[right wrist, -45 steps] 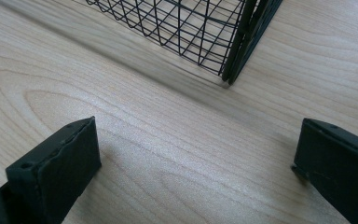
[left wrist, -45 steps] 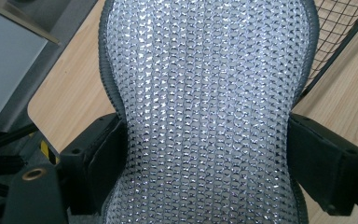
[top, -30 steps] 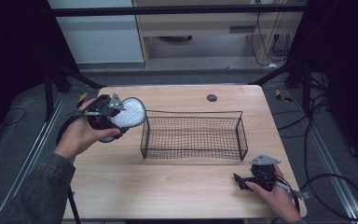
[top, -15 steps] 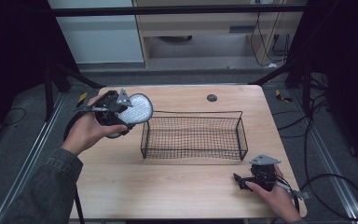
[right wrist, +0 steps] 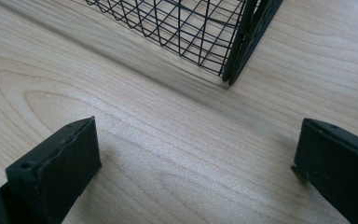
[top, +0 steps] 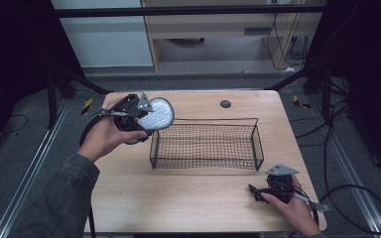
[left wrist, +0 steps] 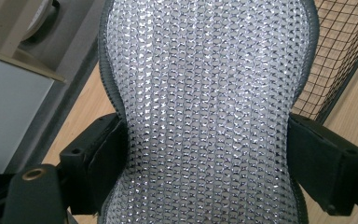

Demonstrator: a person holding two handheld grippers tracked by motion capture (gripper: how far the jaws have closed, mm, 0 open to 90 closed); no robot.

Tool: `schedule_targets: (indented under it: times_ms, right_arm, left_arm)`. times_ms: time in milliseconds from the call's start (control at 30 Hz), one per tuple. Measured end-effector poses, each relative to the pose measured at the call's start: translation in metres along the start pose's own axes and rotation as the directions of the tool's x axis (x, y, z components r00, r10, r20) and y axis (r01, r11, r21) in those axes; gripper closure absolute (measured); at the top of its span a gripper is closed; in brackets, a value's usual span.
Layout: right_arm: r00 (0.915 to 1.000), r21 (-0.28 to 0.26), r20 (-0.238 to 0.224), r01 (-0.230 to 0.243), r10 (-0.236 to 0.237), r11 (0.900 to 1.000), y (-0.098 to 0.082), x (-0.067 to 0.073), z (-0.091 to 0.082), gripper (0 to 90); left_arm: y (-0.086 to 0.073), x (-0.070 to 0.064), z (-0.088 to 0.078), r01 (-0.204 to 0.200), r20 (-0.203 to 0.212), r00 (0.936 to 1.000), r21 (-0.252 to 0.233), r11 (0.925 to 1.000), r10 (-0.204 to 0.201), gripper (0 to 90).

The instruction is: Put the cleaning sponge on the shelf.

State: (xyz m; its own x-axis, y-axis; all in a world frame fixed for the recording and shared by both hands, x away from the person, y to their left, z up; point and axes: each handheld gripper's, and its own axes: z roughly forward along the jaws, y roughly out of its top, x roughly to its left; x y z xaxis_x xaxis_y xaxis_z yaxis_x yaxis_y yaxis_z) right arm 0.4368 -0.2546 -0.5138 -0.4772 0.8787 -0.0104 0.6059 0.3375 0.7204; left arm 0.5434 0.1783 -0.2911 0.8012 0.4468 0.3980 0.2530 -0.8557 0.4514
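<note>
Left gripper (top: 146, 118) is up off the table (top: 188, 208), jaws clamped on the waist of a silver mesh pad with a grey rim (left wrist: 205, 112), held just beside the upper left corner of the black wire basket (top: 206, 144). Right gripper (right wrist: 196, 163) rests on the wood near the basket's near right corner, jaws wide apart with nothing between them.

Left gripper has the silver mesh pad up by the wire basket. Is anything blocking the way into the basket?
Nothing visible. The left gripper holds the mesh pad above the wire basket's left end; the basket looks empty and open-topped.
</note>
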Motion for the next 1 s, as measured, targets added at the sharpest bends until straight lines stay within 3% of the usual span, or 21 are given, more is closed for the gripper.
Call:
schedule_targets:
  times_ms: [733,1000]
  right_arm:
    - [1.0,-0.002,0.001,0.009,-0.009,1.0,0.0,-0.001,0.0,0.4]
    - [1.0,0.0,-0.001,0.003,-0.003,1.0,0.0,0.0,0.0,0.4]
  left_arm:
    - [0.046,-0.025,0.029,-0.092,0.043,0.9948,-0.012,0.9957,0.092,15.1]
    - [0.055,-0.032,0.036,-0.111,0.057,0.9921,-0.019,0.9937,0.112,15.1]
